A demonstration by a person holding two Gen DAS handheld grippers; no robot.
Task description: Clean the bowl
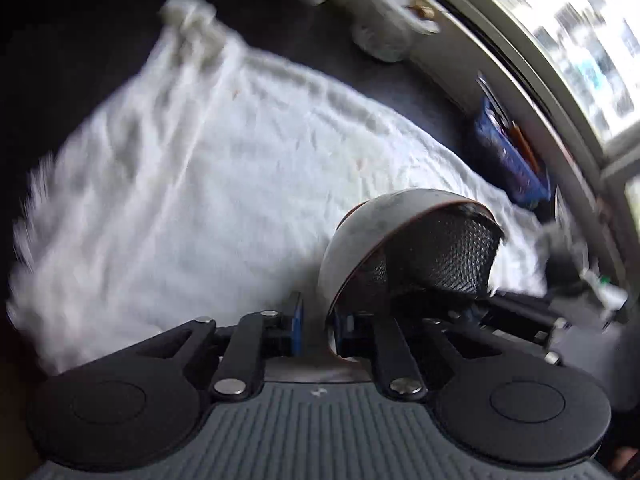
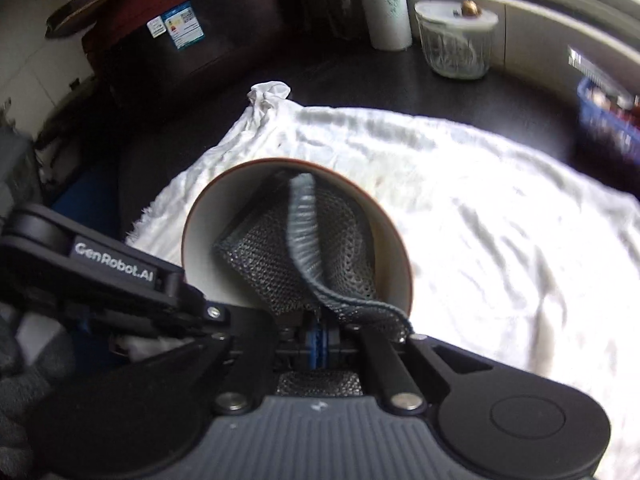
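A grey bowl (image 1: 380,232) with a brown rim is held tilted above a white towel (image 1: 200,184). My left gripper (image 1: 318,332) is shut on the bowl's rim. A dark grey mesh cloth (image 1: 452,256) lies pressed inside the bowl. In the right wrist view the bowl (image 2: 208,232) opens toward the camera with the mesh cloth (image 2: 280,256) inside it. My right gripper (image 2: 318,340) is shut on the mesh cloth at the bowl's lower rim. The left gripper's body (image 2: 112,268) shows at the left, holding the bowl.
The white towel (image 2: 500,220) covers a dark counter (image 2: 360,80). A glass jar with a lid (image 2: 456,40) and a paper towel roll (image 2: 386,4) stand at the back. A blue basket (image 2: 608,120) sits at the right below a window (image 1: 580,40).
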